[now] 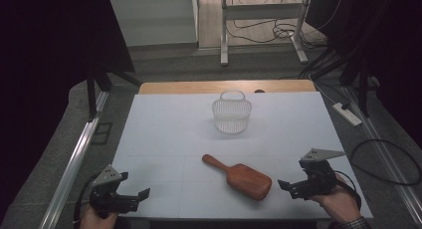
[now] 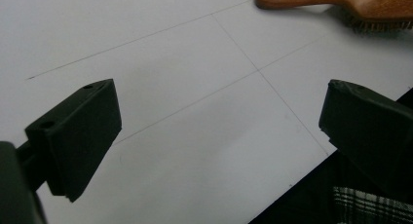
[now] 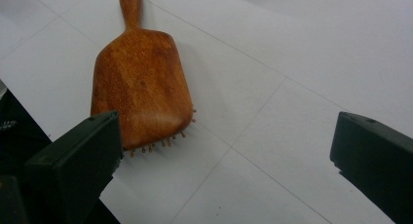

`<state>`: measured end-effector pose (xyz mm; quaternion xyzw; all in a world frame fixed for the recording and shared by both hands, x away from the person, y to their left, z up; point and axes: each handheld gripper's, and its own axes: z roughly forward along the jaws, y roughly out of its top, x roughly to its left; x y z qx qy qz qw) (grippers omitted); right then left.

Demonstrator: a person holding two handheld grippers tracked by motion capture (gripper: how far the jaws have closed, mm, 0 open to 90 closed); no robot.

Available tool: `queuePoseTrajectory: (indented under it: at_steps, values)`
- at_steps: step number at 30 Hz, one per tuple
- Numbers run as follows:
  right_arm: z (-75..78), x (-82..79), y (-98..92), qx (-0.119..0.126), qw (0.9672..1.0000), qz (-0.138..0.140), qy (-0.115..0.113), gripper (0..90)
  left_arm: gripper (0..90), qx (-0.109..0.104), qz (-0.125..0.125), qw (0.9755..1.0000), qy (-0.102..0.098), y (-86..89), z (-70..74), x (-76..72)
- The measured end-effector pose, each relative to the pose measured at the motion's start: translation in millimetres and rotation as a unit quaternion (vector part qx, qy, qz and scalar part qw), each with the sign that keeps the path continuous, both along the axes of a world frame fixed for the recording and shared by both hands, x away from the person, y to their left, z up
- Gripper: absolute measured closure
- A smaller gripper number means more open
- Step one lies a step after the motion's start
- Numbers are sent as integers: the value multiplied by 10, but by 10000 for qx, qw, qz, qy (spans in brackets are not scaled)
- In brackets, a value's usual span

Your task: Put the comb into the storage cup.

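Note:
A wooden paddle hairbrush (image 1: 240, 177) lies bristles down on the white table top (image 1: 169, 134), near the front and right of centre, its handle pointing back-left. A white wire basket (image 1: 232, 114) stands upright farther back, with nothing visible inside. My right gripper (image 1: 290, 189) rests just right of the brush head, open and holding nothing. In the right gripper view the brush (image 3: 141, 83) lies ahead of the left jaw, outside the gap of the right gripper (image 3: 226, 136). My left gripper (image 1: 137, 199) sits open at the front left corner, apart from the brush (image 2: 341, 2).
A wooden strip (image 1: 224, 86) edges the table's far side. A metal rail (image 1: 74, 159) runs along the left, and a power strip (image 1: 348, 113) and cables lie on the floor at the right. A plaid sleeve (image 2: 375, 204) shows past the table's front edge.

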<state>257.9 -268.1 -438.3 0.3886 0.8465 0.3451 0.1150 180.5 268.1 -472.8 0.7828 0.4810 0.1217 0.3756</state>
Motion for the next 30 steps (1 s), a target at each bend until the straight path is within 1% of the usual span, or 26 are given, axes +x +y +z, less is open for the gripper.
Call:
queuePoseTrajectory:
  at_steps: [2, 5, 7, 11, 19, 23, 28, 30]
  values:
    - [0, 9, 23, 12, 10000, 33, 40, 0, 24, -19, -17, 10000, 4, 4, 0, 1]
    - [4, 33, 73, 8, 9999, 141, 32, 0, 23, -39, -28, 10000, 11, 5, -1, 3]
    - [1, 49, 103, -25, 9997, 238, 31, 0, 22, -43, -25, 10000, 19, 4, -3, 5]
    - [-7, 80, 163, -83, 9994, 316, 63, 0, 22, -30, -36, 10000, 36, 4, -2, 7]
    - [5, 128, 256, -154, 9993, 312, 111, 0, 22, -26, -57, 10000, 46, 1, -4, 10]
    - [8, 155, 326, -217, 9990, 383, 89, 0, 21, -20, -61, 10000, 49, -1, -4, 11]
    - [1, 190, 419, -250, 9983, 519, 125, 0, 21, -23, -53, 10000, 52, 1, -4, 12]
    - [-4, 200, 448, -276, 9980, 561, 90, 0, 21, -22, -49, 10000, 55, 1, -4, 13]
